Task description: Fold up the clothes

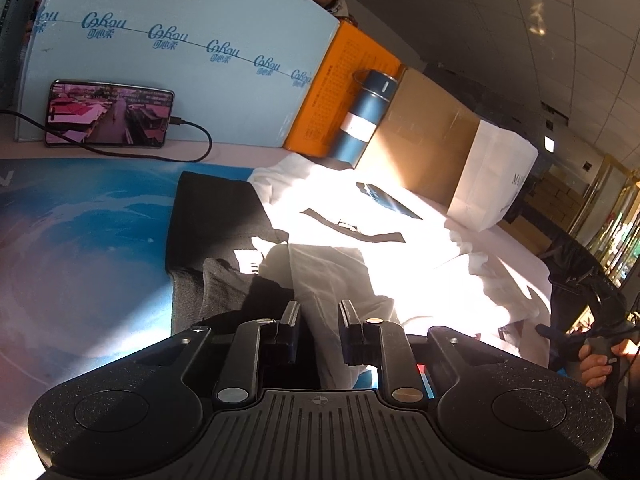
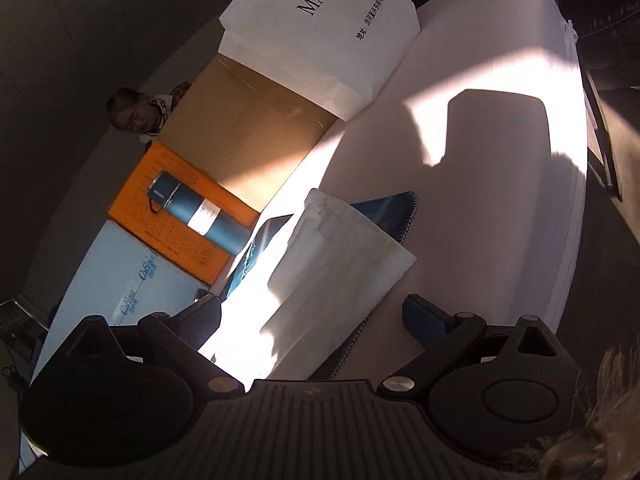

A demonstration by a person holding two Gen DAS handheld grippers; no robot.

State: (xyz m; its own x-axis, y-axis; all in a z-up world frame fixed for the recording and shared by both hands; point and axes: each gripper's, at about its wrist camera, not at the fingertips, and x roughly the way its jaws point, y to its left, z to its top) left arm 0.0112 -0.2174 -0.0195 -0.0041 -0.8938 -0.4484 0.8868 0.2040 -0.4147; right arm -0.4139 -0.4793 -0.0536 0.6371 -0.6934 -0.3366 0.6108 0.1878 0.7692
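A white garment (image 1: 400, 248) with a dark print lies spread on the table in bright sun, partly over a folded dark grey garment (image 1: 216, 232). My left gripper (image 1: 318, 312) hangs just above the white cloth's near fold, its fingers a little apart with white cloth between them; a grip is not certain. In the right wrist view a white sleeve or edge of the garment (image 2: 344, 252) runs between my right gripper's (image 2: 316, 312) wide-open fingers, lying loose on a blue mat (image 2: 392, 212).
At the table's back stand a pale blue box (image 1: 180, 40), an orange box (image 1: 340, 92), a blue flask (image 1: 360, 120), a brown carton (image 1: 432, 132) and a white paper bag (image 1: 496, 176). A phone (image 1: 108, 114) with a cable leans on the blue box. A person sits behind.
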